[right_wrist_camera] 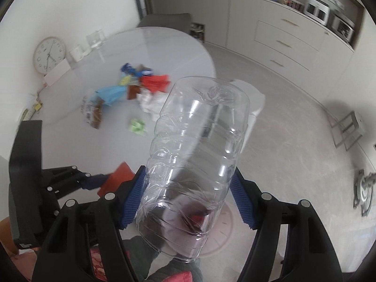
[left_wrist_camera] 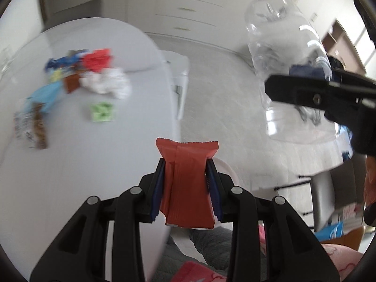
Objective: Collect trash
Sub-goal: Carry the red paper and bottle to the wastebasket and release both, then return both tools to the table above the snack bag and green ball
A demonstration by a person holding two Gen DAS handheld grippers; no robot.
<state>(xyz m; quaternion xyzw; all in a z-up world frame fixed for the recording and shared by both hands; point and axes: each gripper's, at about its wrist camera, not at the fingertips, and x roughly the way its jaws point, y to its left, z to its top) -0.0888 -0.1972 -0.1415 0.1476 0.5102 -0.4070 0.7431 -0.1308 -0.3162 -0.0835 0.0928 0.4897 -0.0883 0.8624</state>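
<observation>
My left gripper [left_wrist_camera: 186, 164] is shut on a red-orange wrapper [left_wrist_camera: 186, 178], held past the edge of the round white table [left_wrist_camera: 70, 176]. My right gripper [right_wrist_camera: 188, 185] is shut on a clear plastic bottle [right_wrist_camera: 199, 145], held above the floor; the bottle also shows in the left wrist view [left_wrist_camera: 286, 54]. A pile of trash lies on the table: a red wrapper [right_wrist_camera: 155, 82], crumpled white paper [right_wrist_camera: 150, 103], a light blue wrapper [right_wrist_camera: 110, 94], a green wrapper [right_wrist_camera: 137, 125] and a brown-and-white wrapper [right_wrist_camera: 92, 112]. The left gripper and its wrapper [right_wrist_camera: 117, 176] show in the right wrist view.
A white chair [right_wrist_camera: 253, 101] stands beside the table. A round pinkish rim [right_wrist_camera: 225, 230] lies on the floor below the bottle. A wall clock [right_wrist_camera: 48, 55] and clear glasses [right_wrist_camera: 94, 38] are at the table's far side. White drawers [right_wrist_camera: 286, 44] line the back wall.
</observation>
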